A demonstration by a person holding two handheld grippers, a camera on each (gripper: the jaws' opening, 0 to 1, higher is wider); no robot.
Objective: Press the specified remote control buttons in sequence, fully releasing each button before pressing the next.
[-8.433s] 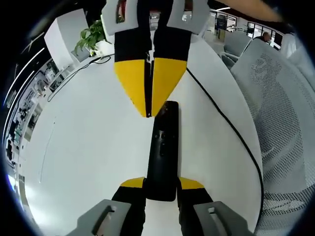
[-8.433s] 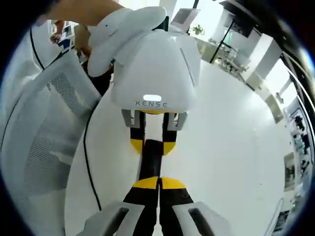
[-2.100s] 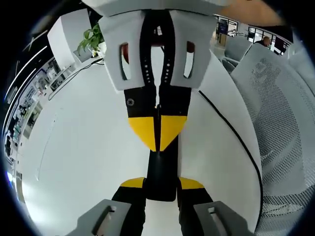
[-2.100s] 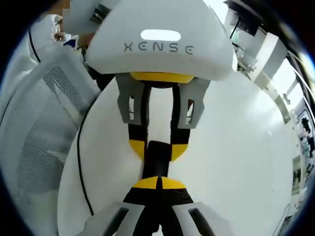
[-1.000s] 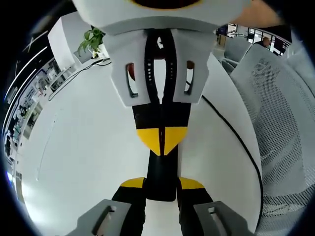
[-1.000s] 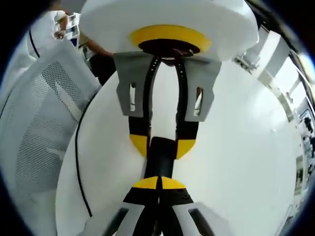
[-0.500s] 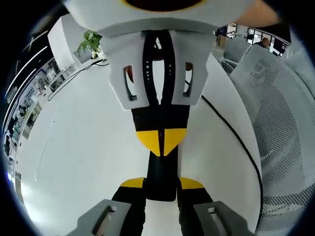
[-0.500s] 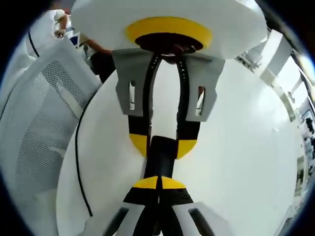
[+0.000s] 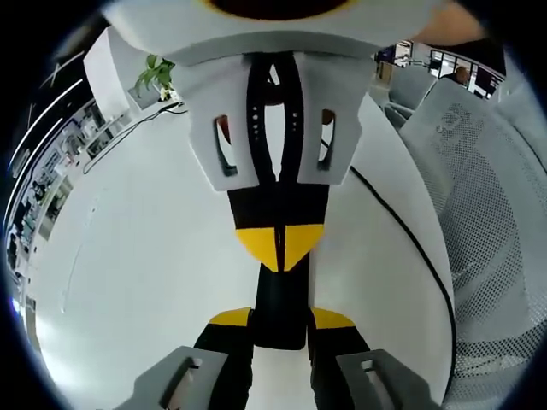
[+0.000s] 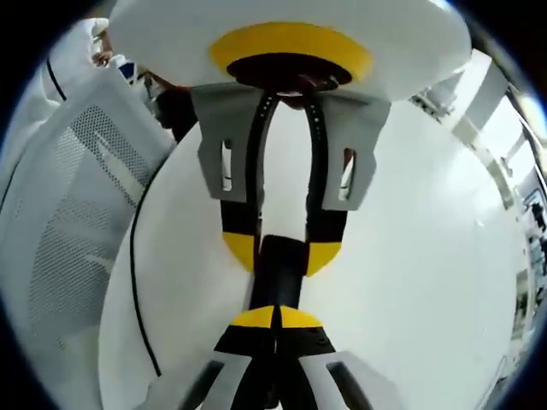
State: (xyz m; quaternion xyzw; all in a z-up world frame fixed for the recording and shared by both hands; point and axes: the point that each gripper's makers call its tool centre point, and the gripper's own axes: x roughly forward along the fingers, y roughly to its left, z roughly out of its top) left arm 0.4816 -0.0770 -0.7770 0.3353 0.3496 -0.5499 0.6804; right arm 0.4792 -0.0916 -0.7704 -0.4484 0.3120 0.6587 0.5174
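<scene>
A black remote control (image 9: 280, 295) lies lengthwise on the white table (image 9: 145, 282). My left gripper (image 9: 282, 318) is shut on its near end, one yellow fingertip on each side. My right gripper (image 9: 278, 256) comes in from the top of the left gripper view, shut, its joined yellow tips down on the remote's face close to the held end. In the right gripper view the shut right gripper (image 10: 275, 318) covers the near part of the remote (image 10: 279, 273), and the left gripper (image 10: 280, 254) clamps the far end. The buttons are hidden under the tips.
A black cable (image 9: 402, 231) runs along the table edge, also seen as the cable (image 10: 135, 282). A grey mesh chair (image 9: 487, 196) stands just past that edge. A potted plant (image 9: 154, 73) sits at the far corner.
Since the oldest frames my right gripper has slid along the remote from its far end toward the end my left gripper holds. Over the last second almost nothing has moved.
</scene>
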